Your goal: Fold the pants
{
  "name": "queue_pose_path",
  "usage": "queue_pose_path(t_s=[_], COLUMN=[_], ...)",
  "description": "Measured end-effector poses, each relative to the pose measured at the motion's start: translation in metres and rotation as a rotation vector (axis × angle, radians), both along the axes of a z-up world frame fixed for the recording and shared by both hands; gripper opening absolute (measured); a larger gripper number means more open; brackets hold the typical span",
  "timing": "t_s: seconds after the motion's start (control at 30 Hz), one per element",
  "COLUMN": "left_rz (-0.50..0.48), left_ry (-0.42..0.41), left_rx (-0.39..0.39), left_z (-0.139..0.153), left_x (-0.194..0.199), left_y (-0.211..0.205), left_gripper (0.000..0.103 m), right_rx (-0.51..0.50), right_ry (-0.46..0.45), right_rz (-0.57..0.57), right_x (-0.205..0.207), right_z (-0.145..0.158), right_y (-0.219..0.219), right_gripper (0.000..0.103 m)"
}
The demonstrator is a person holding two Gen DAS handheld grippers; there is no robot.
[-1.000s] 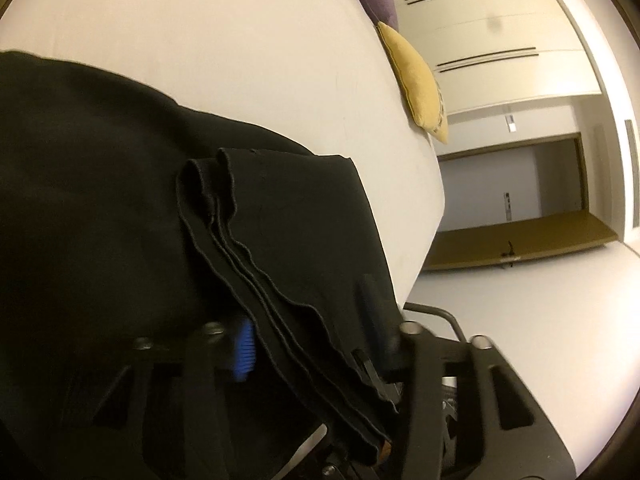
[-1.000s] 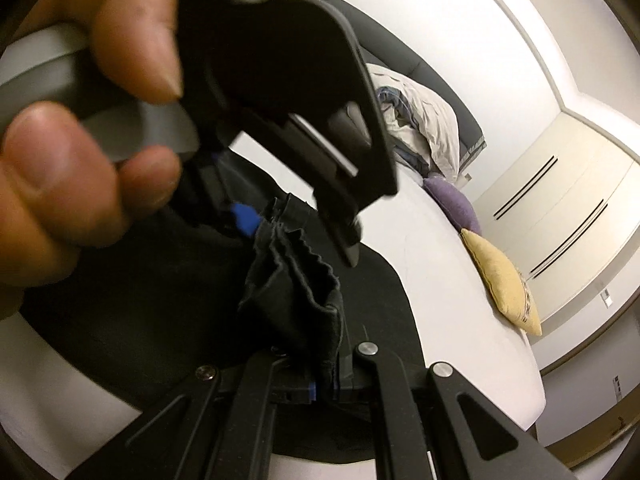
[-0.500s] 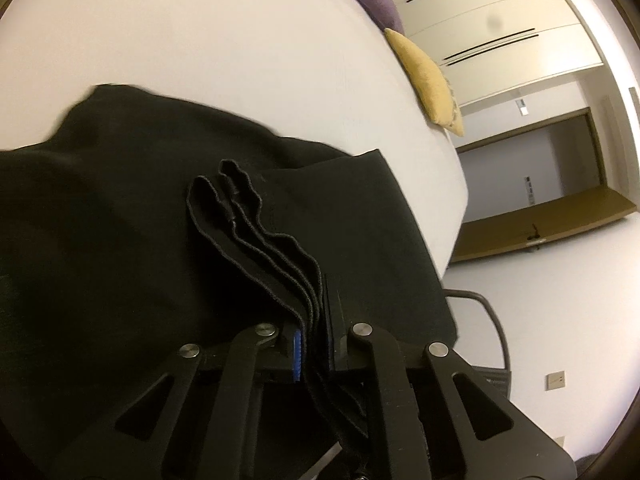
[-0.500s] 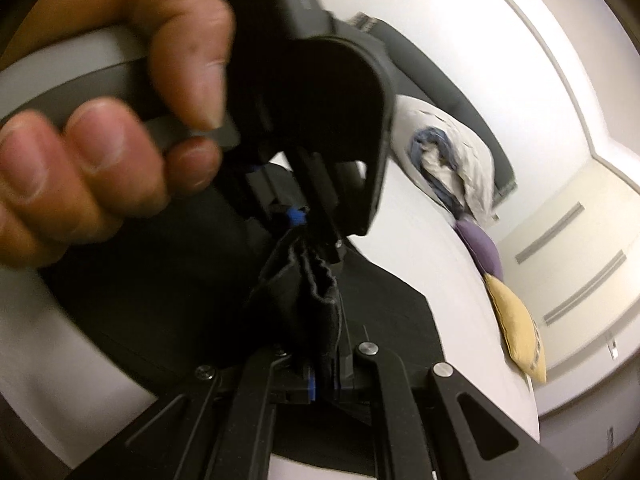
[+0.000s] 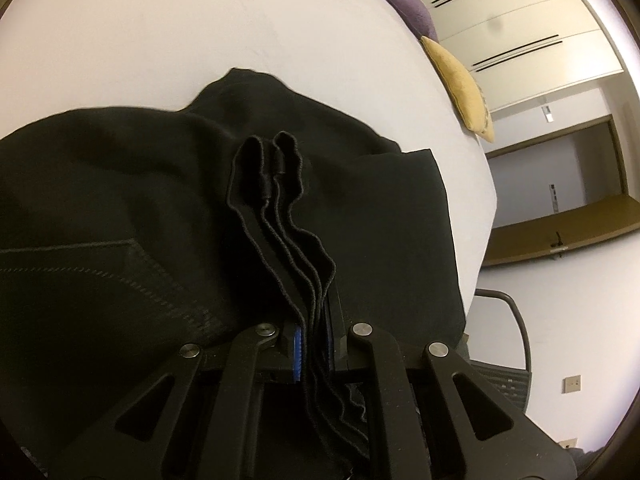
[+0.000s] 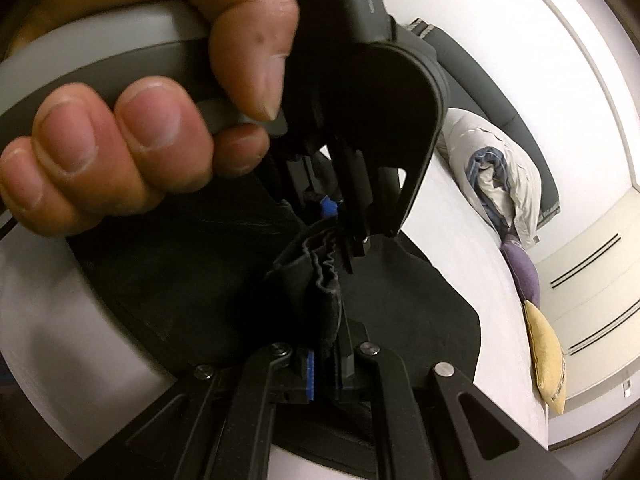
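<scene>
black pants (image 5: 120, 208) | white bed (image 5: 200, 40) | yellow cushion (image 5: 460, 84) | purple cushion (image 5: 408, 4)

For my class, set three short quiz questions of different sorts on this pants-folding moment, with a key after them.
1. True or false: the left gripper is shut on layered edges of the black pants.
2. Multiple choice: on the bed, the yellow cushion lies next to: A) a purple cushion; B) a red towel; C) a laptop.
3. Fill in: in the right wrist view, the right gripper pinches a bunched fold of the ____.

Key: 1 true; 2 A; 3 pants.
</scene>
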State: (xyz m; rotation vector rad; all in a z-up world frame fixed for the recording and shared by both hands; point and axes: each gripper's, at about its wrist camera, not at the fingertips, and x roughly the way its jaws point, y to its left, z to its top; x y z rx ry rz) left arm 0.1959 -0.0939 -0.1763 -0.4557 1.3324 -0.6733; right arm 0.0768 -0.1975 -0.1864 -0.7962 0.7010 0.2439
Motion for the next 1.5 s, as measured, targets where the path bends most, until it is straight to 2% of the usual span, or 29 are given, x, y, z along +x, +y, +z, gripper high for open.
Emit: queue_pose_path(t_s=[0.27,0.47,0.53,0.63,0.73,0.77,0.8,0.9,1.0,1.1,1.17,1.23,1.27,1.3,1.33,1.37,1.43,1.47,1.5], left_rz=[0.038,0.050,0.054,0.063,0.056,0.058,0.068,0.116,0.119,0.034,-0.048,-0.075,-0.078,-0.074,-0.058,-0.041,-0.028,-0.026,-0.026], left_ry=[0.012,0.000,0.004,0.006,-0.030,-0.047,-0.067,-0.127,-0.191,-0.256,-0.262,-0.240,-0.205,-0.184,-0.190,-0.195,-0.174,-0.170,-0.167], left_rx=[-0.010,-0.002,-0.015,-0.008,0.049,0.082,0.134,0.257,0.238,0.181,0.171,0.215,0.226,0.219,0.201,0.175,0.150,0.146,0.144], left_z=[-0.013,-0.018,-0.019,-0.016,-0.002,0.004,0.010,0.027,0.048,0.063,0.055,0.036,0.022,0.012,0.006,0.004,0.002,0.003,0.002], left_x=[-0.013,-0.013,-0.014,-0.016,-0.022,-0.024,-0.026,-0.031,-0.037,-0.047,-0.056,-0.060,-0.061,-0.062,-0.065,-0.067,-0.067,-0.067,-0.067], left_y=[0.022,-0.004,-0.001,0.013,0.020,0.023,0.027,0.038,0.030,-0.008,-0.040,-0.052,-0.056,-0.056,-0.052,-0.047,-0.040,-0.040,-0.039], left_gripper=[0.007,0.007,0.008,0.011,0.012,0.012,0.012,0.012,0.012,0.012,0.012,0.012,0.012,0.012,0.012,0.012,0.012,0.012,0.012], right_rx=[-0.018,-0.014,-0.014,0.005,0.058,0.090,0.143,0.367,0.709,1.135,1.293,1.403,1.429,1.446,1.450,1.438,1.360,1.331,1.334], right_ry=[0.028,0.044,0.037,0.052,0.095,0.118,0.154,0.279,0.410,0.517,0.559,0.601,0.620,0.646,0.709,0.759,0.850,0.858,0.839], right_rz=[0.037,0.043,0.046,0.044,0.043,0.044,0.047,0.036,-0.051,-0.106,-0.139,-0.146,-0.153,-0.162,-0.181,-0.202,-0.266,-0.267,-0.254], right_x=[-0.003,0.006,0.009,0.016,0.017,0.017,0.018,0.031,0.077,0.139,0.172,0.207,0.219,0.229,0.243,0.251,0.234,0.229,0.221], right_z=[-0.001,-0.009,-0.010,-0.005,0.009,0.016,0.026,0.059,0.078,0.074,0.063,0.047,0.039,0.030,0.013,0.000,-0.030,-0.037,-0.035], right_y=[-0.005,-0.008,-0.010,-0.017,-0.034,-0.042,-0.054,-0.105,-0.186,-0.273,-0.301,-0.316,-0.317,-0.316,-0.312,-0.309,-0.289,-0.286,-0.287], right_gripper=[0.007,0.008,0.009,0.014,0.034,0.048,0.055,0.056,0.056,0.056,0.056,0.056,0.056,0.056,0.056,0.056,0.054,0.044,0.040])
